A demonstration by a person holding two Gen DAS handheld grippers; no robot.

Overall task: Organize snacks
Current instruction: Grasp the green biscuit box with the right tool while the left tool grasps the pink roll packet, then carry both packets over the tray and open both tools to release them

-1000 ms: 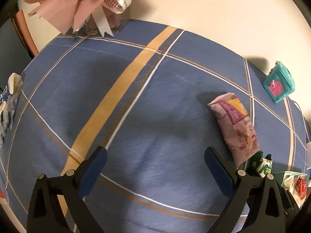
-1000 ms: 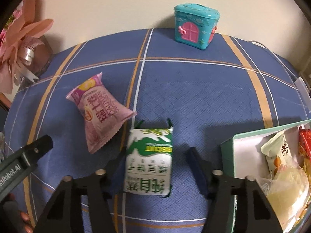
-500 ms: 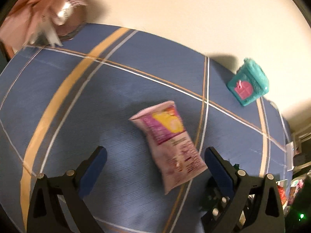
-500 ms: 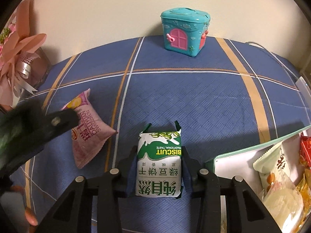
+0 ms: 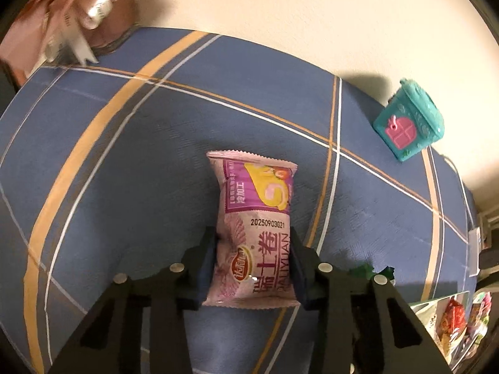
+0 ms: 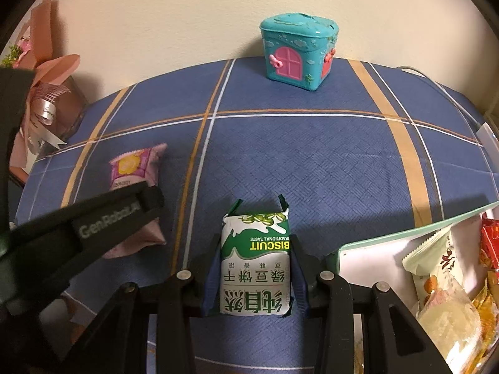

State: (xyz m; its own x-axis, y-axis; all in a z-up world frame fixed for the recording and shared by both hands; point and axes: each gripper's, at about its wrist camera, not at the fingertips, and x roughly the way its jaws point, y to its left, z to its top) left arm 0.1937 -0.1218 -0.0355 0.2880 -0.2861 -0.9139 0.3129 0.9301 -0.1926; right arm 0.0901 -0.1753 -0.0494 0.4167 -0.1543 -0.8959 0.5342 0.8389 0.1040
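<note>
The pink snack packet (image 5: 256,240) is clamped at its lower half between the pads of the left gripper (image 5: 253,260) on the blue checked tablecloth (image 5: 124,162). The green biscuit packet (image 6: 255,263) is gripped by the closed right gripper (image 6: 254,272), just beside the open snack box (image 6: 389,240).

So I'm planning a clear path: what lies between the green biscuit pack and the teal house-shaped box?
Nothing: in the right wrist view, only bare blue plaid tablecloth runs from the green biscuit pack, clamped in the right gripper, to the teal house-shaped box.
</note>
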